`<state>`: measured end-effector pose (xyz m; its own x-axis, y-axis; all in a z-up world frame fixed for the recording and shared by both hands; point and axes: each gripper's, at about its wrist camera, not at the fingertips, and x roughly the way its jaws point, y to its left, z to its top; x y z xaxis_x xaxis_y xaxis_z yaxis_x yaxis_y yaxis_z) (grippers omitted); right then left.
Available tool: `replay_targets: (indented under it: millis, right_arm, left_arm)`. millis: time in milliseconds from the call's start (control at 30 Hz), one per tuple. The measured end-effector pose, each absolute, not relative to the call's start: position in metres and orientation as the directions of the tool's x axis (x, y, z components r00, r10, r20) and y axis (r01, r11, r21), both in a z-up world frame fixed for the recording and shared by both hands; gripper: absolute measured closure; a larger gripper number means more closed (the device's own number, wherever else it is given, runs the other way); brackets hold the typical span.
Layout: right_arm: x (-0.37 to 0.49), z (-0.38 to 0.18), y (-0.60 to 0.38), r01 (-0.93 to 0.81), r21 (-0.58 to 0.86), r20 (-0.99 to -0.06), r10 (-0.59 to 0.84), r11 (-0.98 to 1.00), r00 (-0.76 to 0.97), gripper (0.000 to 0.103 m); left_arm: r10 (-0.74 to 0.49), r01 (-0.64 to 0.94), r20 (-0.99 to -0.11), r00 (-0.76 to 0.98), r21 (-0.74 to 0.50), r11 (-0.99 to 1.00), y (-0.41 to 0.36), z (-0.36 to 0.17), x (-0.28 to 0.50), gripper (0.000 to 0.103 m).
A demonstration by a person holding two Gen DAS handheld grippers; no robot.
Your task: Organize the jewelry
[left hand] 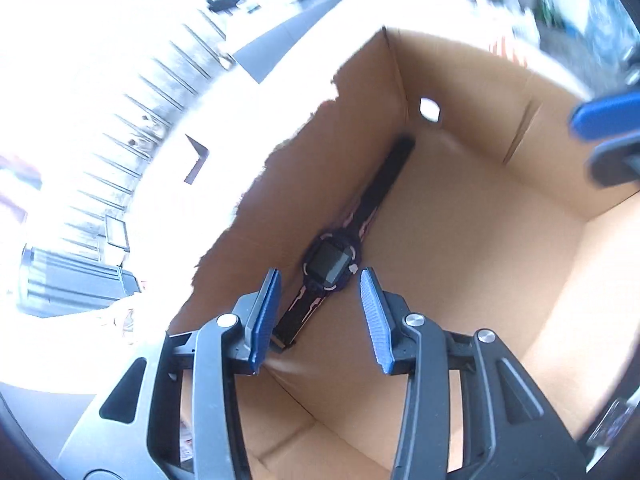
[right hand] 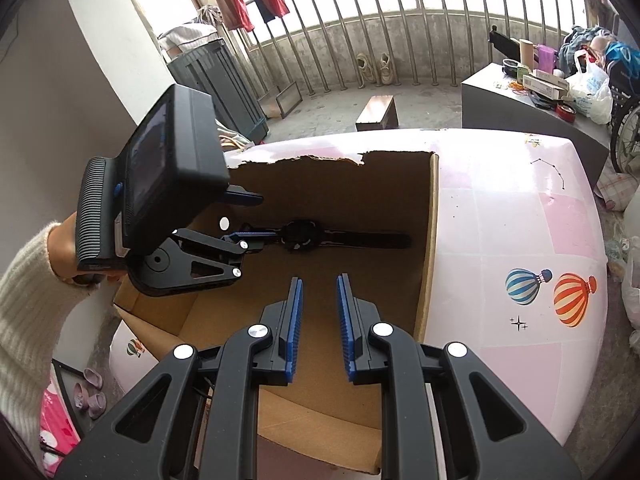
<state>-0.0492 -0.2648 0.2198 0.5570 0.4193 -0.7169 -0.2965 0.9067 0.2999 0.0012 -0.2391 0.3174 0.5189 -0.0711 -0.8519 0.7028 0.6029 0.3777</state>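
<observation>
Hovering our released left gripper [left hand: 320, 312] above the watch [left hand: 332, 264] laid flat along the box [left hand: 500, 220] wall, right gripper [right hand: 319, 328] empty, part-open.

My open brown cardboard box [right hand: 430, 240] sits on the pink-and-white table with balloon stickers [right hand: 520, 220]. The black strap watch [left hand: 330, 262] lies flat in the box along one wall. My left gripper [left hand: 320, 312] hangs above it, my right gripper [right hand: 318, 328] over the box's near side.
</observation>
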Motion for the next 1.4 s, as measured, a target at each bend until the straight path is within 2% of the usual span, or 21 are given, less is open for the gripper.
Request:
replay_targets:
  millis: [133, 167, 300, 400, 500, 567, 667, 700, 900, 967, 1067, 1233, 1333, 1400]
  right_arm:
    - [-0.072, 0.227, -0.26, -0.33, 0.288, -0.674, 0.435, 0.899, 0.597, 0.085]
    - [-0.078, 0.226, -0.258, -0.343, 0.285, -0.665, 0.442, 0.895, 0.602, 0.085]
    - [-0.101, 0.222, -0.246, -0.401, 0.245, -0.639, 0.458, 0.883, 0.617, 0.085]
    - [-0.123, 0.219, -0.237, -0.447, 0.163, -0.621, 0.443, 0.88, 0.646, 0.085]
    - [-0.145, 0.214, -0.229, -0.493, 0.112, -0.615, 0.45, 0.863, 0.648, 0.085]
    - [-0.156, 0.209, -0.225, -0.523, 0.107, -0.612, 0.471, 0.845, 0.635, 0.085]
    - [-0.166, 0.194, -0.217, -0.548, 0.078, -0.633, 0.466, 0.833, 0.619, 0.081]
    - [-0.168, 0.188, -0.214, -0.549, 0.077, -0.644, 0.462, 0.832, 0.61, 0.077]
    - [-0.161, 0.143, -0.202, -0.55, 0.145, -0.706, 0.476, 0.822, 0.524, 0.077]
    - [-0.16, 0.132, -0.196, -0.562, 0.159, -0.718, 0.485, 0.812, 0.499, 0.077]
    - [-0.164, 0.124, -0.188, -0.598, 0.145, -0.735, 0.49, 0.789, 0.469, 0.077]
    - [-0.165, 0.122, -0.177, -0.632, 0.135, -0.746, 0.498, 0.763, 0.442, 0.072]
    - [-0.165, 0.117, -0.171, -0.638, 0.111, -0.758, 0.48, 0.762, 0.441, 0.072]
    - [-0.166, 0.115, -0.169, -0.638, 0.115, -0.76, 0.481, 0.761, 0.437, 0.071]
  left_arm:
    - [-0.212, 0.613, -0.77, 0.602, 0.276, 0.74, -0.189, 0.36, -0.057, 0.056]
    - [-0.246, 0.608, -0.76, 0.601, 0.235, 0.758, -0.197, 0.383, -0.07, 0.055]
    - [-0.325, 0.572, -0.712, 0.622, 0.13, 0.81, -0.147, 0.376, -0.125, 0.054]
    - [-0.297, 0.504, -0.675, 0.676, 0.129, 0.854, -0.123, 0.361, -0.153, 0.054]
    - [-0.311, 0.5, -0.672, 0.672, 0.102, 0.86, -0.096, 0.333, -0.163, 0.054]
    - [-0.314, 0.502, -0.683, 0.66, 0.09, 0.86, -0.078, 0.284, -0.173, 0.054]
    - [-0.316, 0.538, -0.701, 0.64, 0.115, 0.835, -0.069, 0.244, -0.19, 0.054]
    - [-0.329, 0.559, -0.717, 0.614, 0.1, 0.823, -0.07, 0.231, -0.191, 0.054]
    - [-0.384, 0.564, -0.759, 0.526, -0.026, 0.825, -0.075, 0.166, -0.17, 0.054]
    - [-0.388, 0.574, -0.767, 0.512, -0.031, 0.818, -0.081, 0.156, -0.163, 0.056]
    - [-0.352, 0.598, -0.762, 0.544, 0.058, 0.8, -0.093, 0.148, -0.162, 0.058]
    - [-0.354, 0.609, -0.773, 0.526, 0.052, 0.791, -0.098, 0.142, -0.156, 0.075]
    - [-0.336, 0.579, -0.773, 0.538, 0.05, 0.814, -0.092, 0.142, -0.151, 0.093]
    - [-0.313, 0.549, -0.775, 0.548, 0.052, 0.834, -0.086, 0.144, -0.148, 0.094]
